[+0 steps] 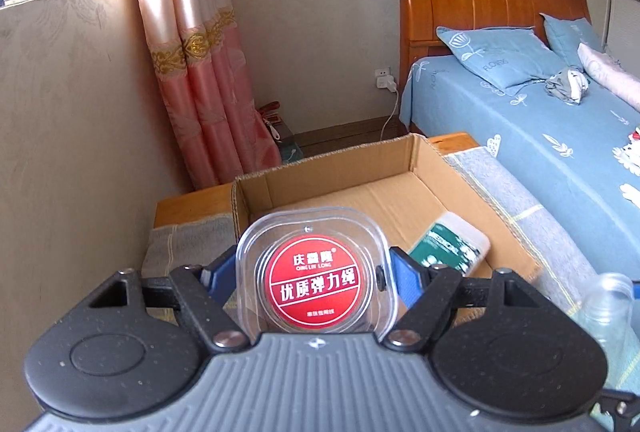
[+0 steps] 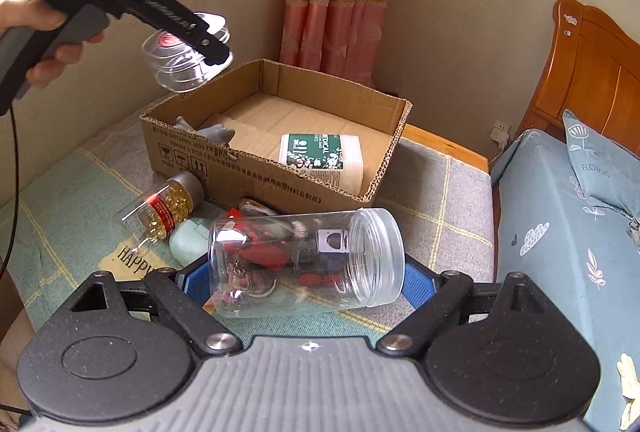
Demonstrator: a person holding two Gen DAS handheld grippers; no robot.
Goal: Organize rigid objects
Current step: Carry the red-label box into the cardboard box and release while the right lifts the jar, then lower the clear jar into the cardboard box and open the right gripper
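Note:
My left gripper (image 1: pixel 316 272) is shut on a clear square case with a red round label (image 1: pixel 316 282) and holds it in the air above the near-left corner of an open cardboard box (image 1: pixel 340 167); it also shows in the right wrist view (image 2: pixel 188 59). The cardboard box (image 2: pixel 256 171) holds a white bottle with a green label (image 2: pixel 320 151) and a grey figure (image 2: pixel 216 131). My right gripper (image 2: pixel 306 280) is shut on a clear lidless plastic jar (image 2: pixel 308 260) lying sideways.
A capsule bottle (image 2: pixel 164 207), a pale green object (image 2: pixel 188 240) and red items (image 2: pixel 256 209) lie on the checked cloth (image 2: pixel 440 207) before the box. A bed with blue bedding (image 1: pixel 540 135) stands at the right, a pink curtain (image 1: pixel 200 71) behind.

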